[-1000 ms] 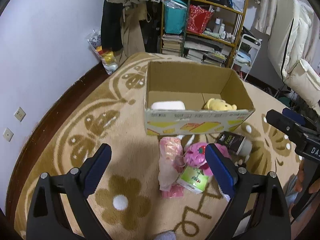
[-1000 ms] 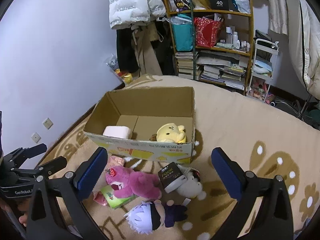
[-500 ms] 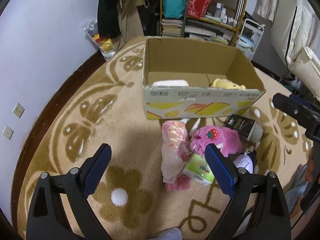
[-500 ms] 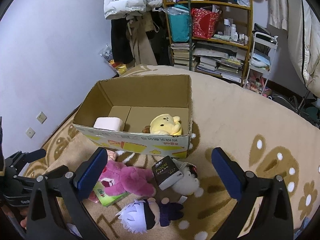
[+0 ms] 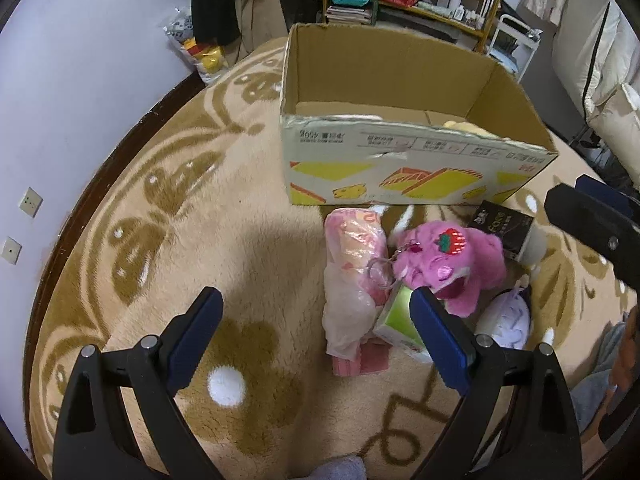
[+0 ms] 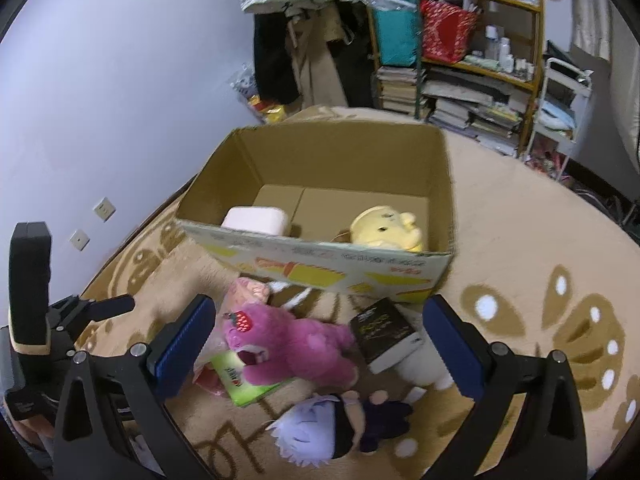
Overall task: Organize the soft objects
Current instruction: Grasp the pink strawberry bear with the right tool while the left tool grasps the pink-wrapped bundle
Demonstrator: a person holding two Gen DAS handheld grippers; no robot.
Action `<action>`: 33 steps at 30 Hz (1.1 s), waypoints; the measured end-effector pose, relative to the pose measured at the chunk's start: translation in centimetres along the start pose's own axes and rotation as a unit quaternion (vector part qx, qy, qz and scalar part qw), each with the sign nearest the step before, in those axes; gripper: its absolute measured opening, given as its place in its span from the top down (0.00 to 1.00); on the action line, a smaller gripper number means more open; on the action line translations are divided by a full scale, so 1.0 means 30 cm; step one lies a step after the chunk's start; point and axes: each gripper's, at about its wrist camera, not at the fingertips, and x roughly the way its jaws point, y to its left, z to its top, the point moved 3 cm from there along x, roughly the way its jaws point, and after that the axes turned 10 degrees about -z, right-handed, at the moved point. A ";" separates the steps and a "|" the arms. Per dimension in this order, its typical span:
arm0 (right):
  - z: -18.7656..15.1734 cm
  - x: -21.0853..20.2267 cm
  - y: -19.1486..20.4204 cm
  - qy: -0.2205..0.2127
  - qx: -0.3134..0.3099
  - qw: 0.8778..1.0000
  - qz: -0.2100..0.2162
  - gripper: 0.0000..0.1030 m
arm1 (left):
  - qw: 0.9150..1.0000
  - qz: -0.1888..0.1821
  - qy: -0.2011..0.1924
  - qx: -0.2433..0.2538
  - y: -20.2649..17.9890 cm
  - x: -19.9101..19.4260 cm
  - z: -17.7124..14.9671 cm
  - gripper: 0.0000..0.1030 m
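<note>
Several soft things lie heaped together on the tan patterned carpet (image 5: 256, 248) just before the open cardboard box (image 6: 320, 268): a fuzzy pink plush bear (image 6: 288, 344) rests on a green tissue pack (image 6: 240, 380), touching a pink plastic-wrapped bundle (image 5: 352, 264). Both the left gripper (image 5: 316, 332) and right gripper (image 6: 320, 344) hover over them, jaws wide and empty. A careless close risks pinching two items at once (the bear's metal keyring (image 5: 378, 270) may snag the wrapper), dragging the pile along.

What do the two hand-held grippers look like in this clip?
Both match: the left hand-held gripper and the right hand-held gripper have matte black angular frames with silver bolts and two long fingers faced with dark blue ribbed pads. No cables show. The sleeve is too cropped to describe.
</note>
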 end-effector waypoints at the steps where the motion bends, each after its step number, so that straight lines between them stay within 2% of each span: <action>1: -0.002 0.008 0.011 0.003 -0.003 1.000 0.004 0.00 | 1.000 0.001 0.003 0.000 0.001 0.008 0.001 0.09; 6: -0.010 0.059 0.065 0.018 -0.017 1.000 0.016 0.00 | 1.000 -0.002 0.021 -0.005 0.014 0.061 0.003 0.09; 13: -0.034 0.154 0.091 0.062 -0.012 0.998 0.031 0.00 | 0.999 -0.012 0.039 -0.013 0.025 0.107 0.004 0.09; 19: -0.036 0.187 0.112 0.074 -0.017 0.996 0.048 0.00 | 0.998 -0.019 0.052 -0.027 0.041 0.144 0.005 0.09; 21: -0.040 0.193 0.125 0.074 -0.026 0.996 0.051 0.04 | 0.998 -0.025 0.055 -0.032 0.046 0.152 0.006 0.09; 24: -0.048 0.210 0.136 0.082 -0.037 0.995 0.051 0.12 | 0.997 -0.033 0.060 -0.036 0.048 0.166 0.005 0.09; 26: -0.058 0.233 0.139 0.103 -0.040 0.993 0.047 0.33 | 0.997 -0.035 0.062 -0.036 0.046 0.170 0.006 0.09; 28: -0.066 0.255 0.132 0.124 -0.024 0.990 0.062 0.35 | 0.996 -0.039 0.065 -0.036 0.045 0.178 0.008 0.09; 30: -0.066 0.260 0.124 0.126 -0.013 0.990 0.063 0.37 | 0.996 -0.043 0.068 -0.036 0.044 0.187 0.008 0.09; 33: -0.060 0.258 0.135 0.123 -0.021 0.990 0.071 0.60 | 0.996 -0.045 0.069 -0.038 0.043 0.199 0.010 0.09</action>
